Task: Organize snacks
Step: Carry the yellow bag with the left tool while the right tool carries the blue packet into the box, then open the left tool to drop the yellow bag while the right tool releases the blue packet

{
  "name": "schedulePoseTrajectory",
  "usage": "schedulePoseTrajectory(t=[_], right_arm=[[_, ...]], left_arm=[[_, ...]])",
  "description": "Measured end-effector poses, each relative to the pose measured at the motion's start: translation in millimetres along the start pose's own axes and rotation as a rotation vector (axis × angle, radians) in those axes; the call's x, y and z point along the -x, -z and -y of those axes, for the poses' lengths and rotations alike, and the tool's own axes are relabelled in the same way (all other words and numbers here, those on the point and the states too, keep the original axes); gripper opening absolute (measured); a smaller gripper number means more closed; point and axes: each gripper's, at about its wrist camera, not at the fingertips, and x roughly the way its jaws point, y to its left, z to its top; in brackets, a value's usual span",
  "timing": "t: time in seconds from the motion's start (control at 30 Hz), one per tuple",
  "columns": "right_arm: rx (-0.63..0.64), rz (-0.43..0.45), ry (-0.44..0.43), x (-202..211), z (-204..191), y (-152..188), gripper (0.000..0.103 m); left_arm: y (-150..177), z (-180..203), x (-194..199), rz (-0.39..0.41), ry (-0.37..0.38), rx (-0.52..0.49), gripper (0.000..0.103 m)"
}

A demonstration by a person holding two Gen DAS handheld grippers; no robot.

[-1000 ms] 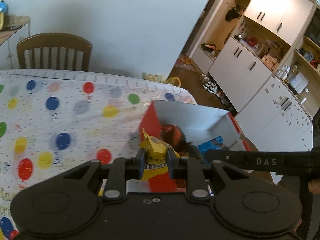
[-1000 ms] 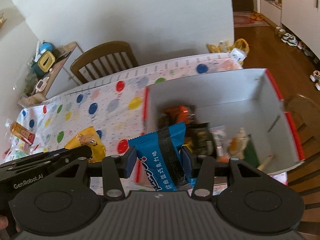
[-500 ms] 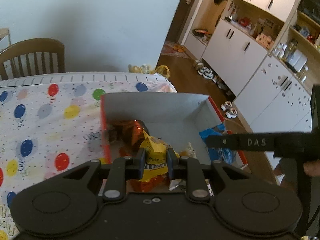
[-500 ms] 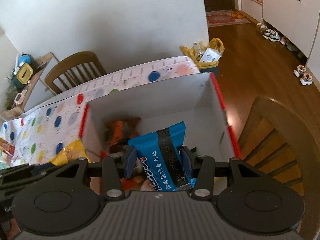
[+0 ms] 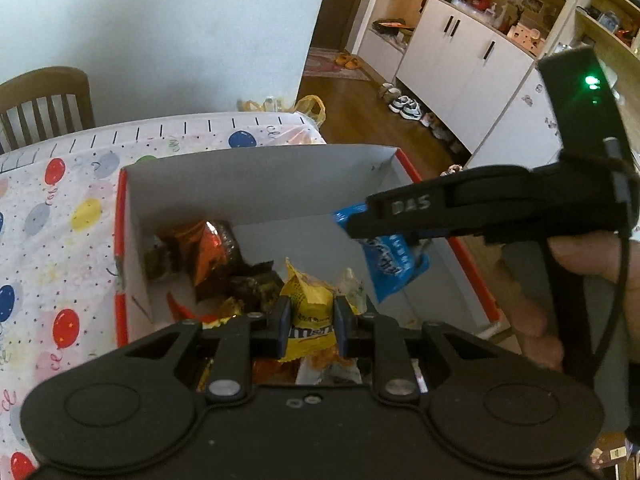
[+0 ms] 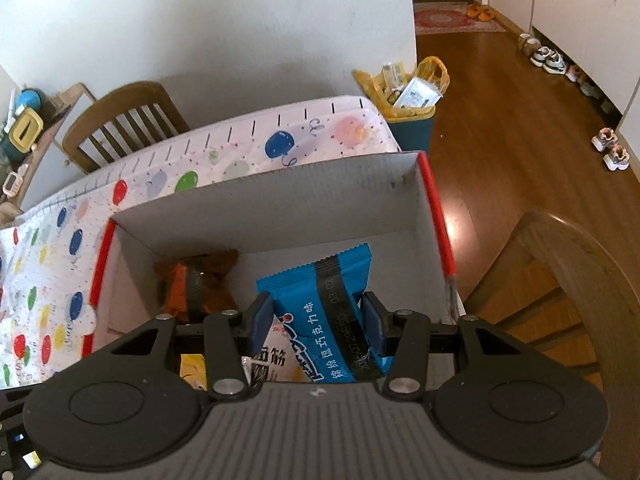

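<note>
A red cardboard box with white inner walls [image 5: 260, 184] [image 6: 280, 216] sits on the balloon-print tablecloth [image 5: 60, 208] and holds several snack packets, among them an orange one [image 5: 208, 248] [image 6: 196, 284]. My left gripper [image 5: 309, 322] is shut on a yellow candy bag [image 5: 310, 312] above the box's near part. My right gripper [image 6: 318, 320] is shut on a blue chocolate-wafer packet [image 6: 328, 312], held over the box interior. In the left wrist view that right gripper [image 5: 384, 232] and a hand [image 5: 580, 256] reach in from the right with the blue packet [image 5: 392, 264].
Wooden chairs stand behind the table [image 5: 44, 100] and at its right end [image 6: 560, 280]. A bin lined with a yellow bag [image 6: 408, 108] is beyond the table's far corner. White cabinets [image 5: 460, 52] and shoes [image 5: 404, 104] line the wooden floor.
Both grippers travelled from the table side to over the box and sank toward it, each keeping its packet. The box now fills the middle of both views.
</note>
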Motion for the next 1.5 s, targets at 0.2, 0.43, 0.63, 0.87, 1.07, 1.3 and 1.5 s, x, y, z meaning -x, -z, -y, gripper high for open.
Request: schedulePoseTrajectory(t=[0.2, 0.43, 0.63, 0.87, 1.07, 1.3, 1.5], right_arm=[[0.028, -0.036, 0.0, -21, -5, 0, 0.047], [0.037, -0.036, -0.013, -26, -3, 0, 0.048], [0.029, -0.047, -0.014, -27, 2, 1, 0.048], [0.08, -0.036, -0.029, -14, -2, 9, 0.059], [0.087, -0.007, -0.059, 6, 1, 15, 0.061], [0.084, 0.047, -0.102, 36, 4, 23, 0.068], [0.104, 0.104, -0.12, 65, 3, 34, 0.07]], left_arm=[[0, 0, -23, -0.04, -0.015, 0.011, 0.02], [4, 2, -35, -0.062, -0.028, -0.003, 0.02], [5, 6, -38, -0.069, -0.058, -0.022, 0.021], [7, 13, -38, -0.064, -0.075, -0.039, 0.029], [12, 15, -26, -0.035, -0.091, -0.03, 0.065], [13, 19, -2, 0.029, -0.11, -0.046, 0.079], [17, 19, 22, 0.076, -0.113, -0.057, 0.088]])
